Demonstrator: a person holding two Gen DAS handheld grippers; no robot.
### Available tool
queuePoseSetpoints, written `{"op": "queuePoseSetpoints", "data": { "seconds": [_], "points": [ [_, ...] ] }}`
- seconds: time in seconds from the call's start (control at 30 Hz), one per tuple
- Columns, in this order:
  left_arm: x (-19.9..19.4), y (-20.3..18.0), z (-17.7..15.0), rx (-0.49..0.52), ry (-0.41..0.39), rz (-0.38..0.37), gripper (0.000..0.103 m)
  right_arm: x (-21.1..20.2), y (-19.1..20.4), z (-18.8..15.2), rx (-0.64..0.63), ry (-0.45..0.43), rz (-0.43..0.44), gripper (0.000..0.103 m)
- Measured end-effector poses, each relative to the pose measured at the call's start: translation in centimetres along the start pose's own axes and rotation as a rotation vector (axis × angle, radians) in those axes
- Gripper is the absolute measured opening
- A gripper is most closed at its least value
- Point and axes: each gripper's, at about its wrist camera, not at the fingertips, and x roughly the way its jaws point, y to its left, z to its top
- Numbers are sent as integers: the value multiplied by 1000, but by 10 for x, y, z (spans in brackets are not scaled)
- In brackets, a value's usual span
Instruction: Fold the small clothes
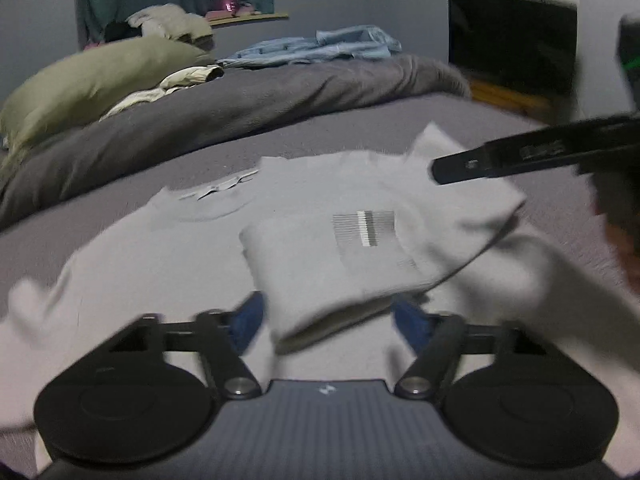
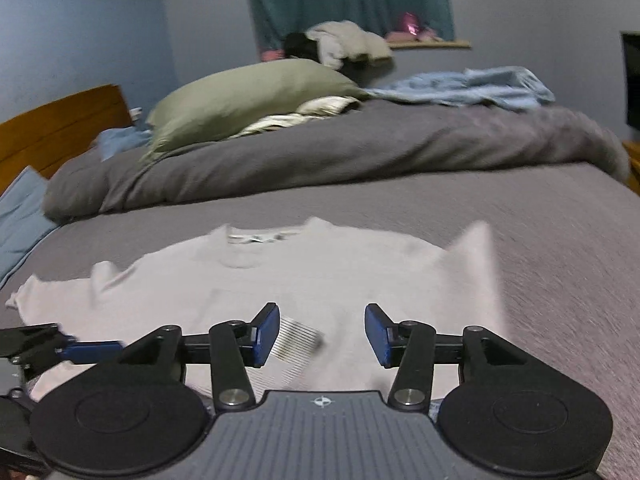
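A: Pale cotton, soft and light: the shirt [image 2: 256, 276] lies flat on the bed [image 2: 400, 200], ahead of the right gripper [image 2: 322, 334], whose jaws stand apart, empty.

B: Left gripper [image 1: 326, 316] is part open around a folded flap; whether it pinches, I cannot tell. Best taken at hem or sleeve edge.

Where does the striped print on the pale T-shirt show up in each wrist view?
Left wrist view: the striped print sits right of centre, on a folded-over flap of the T-shirt, above the left hand-held gripper.
Right wrist view: the print lies low, just left of centre, between the fingers of the right hand-held gripper, beside the left pad.
Shared landmark: the green pillow behind the shirt.
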Motion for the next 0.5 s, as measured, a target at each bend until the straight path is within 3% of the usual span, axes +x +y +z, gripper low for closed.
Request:
{"op": "queuePoseSetpoints", "data": {
  "seconds": [0.17, 0.23, 0.33, 0.5],
  "points": [
    [32, -23, -1, 113, 49, 0, 54, 5, -33, -16, 74, 46, -19, 50],
    [40, -26, -1, 151, 67, -15, 20, 18, -41, -14, 89, 55, -24, 50],
    [35, -7, 2, 0, 38, -78, 3, 32, -42, -12, 102, 65, -34, 50],
    [2, 46, -13, -349, -106, 7, 2, 32, -42, -12, 100, 63, -34, 50]
  ]
}}
